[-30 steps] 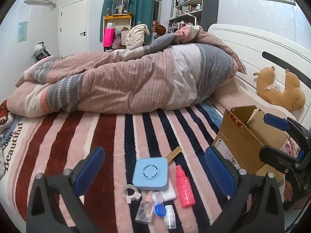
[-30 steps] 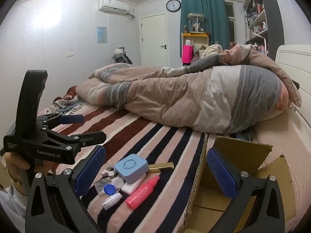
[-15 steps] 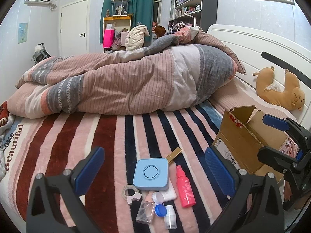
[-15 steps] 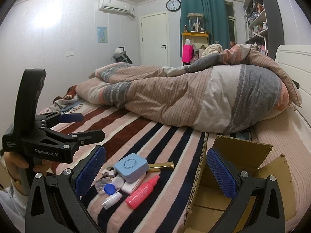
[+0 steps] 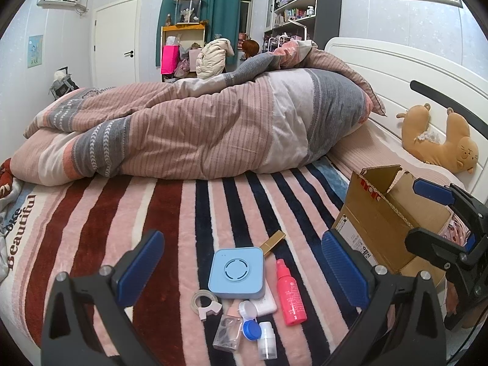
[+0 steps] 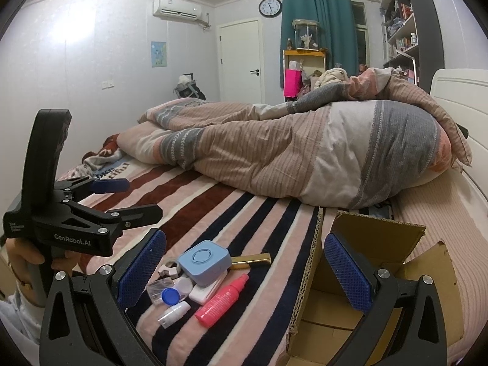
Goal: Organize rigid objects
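Both grippers hang spread wide and empty: the left gripper [image 5: 241, 274] above the clutter, the right gripper [image 6: 244, 271] nearer the cardboard box [image 6: 378, 235]. The blue square case [image 5: 236, 273], pink spray bottle [image 5: 290, 292] and small containers lie just left of the box. Nothing looks packed yet; I'd guess a first pick comes next, calling for a descent onto one item.
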Available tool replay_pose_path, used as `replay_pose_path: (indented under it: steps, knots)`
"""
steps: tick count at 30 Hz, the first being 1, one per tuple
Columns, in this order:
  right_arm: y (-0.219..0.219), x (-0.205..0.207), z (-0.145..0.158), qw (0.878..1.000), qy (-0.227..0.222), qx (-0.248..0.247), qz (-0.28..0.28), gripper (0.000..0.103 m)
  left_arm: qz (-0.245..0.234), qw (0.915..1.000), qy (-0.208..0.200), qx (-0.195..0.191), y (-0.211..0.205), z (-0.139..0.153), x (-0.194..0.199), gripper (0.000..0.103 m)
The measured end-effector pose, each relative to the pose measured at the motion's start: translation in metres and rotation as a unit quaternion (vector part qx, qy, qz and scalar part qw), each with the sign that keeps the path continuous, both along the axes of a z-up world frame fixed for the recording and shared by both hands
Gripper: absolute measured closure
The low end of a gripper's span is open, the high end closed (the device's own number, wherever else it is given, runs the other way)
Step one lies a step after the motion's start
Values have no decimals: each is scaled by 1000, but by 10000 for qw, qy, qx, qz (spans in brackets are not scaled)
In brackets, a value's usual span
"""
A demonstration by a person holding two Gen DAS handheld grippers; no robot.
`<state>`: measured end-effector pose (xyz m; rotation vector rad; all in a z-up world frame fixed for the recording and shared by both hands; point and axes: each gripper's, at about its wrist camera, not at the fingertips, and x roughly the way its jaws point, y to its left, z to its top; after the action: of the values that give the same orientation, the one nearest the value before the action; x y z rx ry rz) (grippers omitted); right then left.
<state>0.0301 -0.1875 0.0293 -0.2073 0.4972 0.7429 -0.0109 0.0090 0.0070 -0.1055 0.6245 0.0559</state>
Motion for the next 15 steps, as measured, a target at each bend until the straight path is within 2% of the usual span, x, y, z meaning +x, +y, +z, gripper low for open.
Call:
replay_pose_path:
  steps: [15]
  knots:
    - [1,0,0,10000,4,-35,-11,0,-16,10000,9,-12,-2,0,0,0]
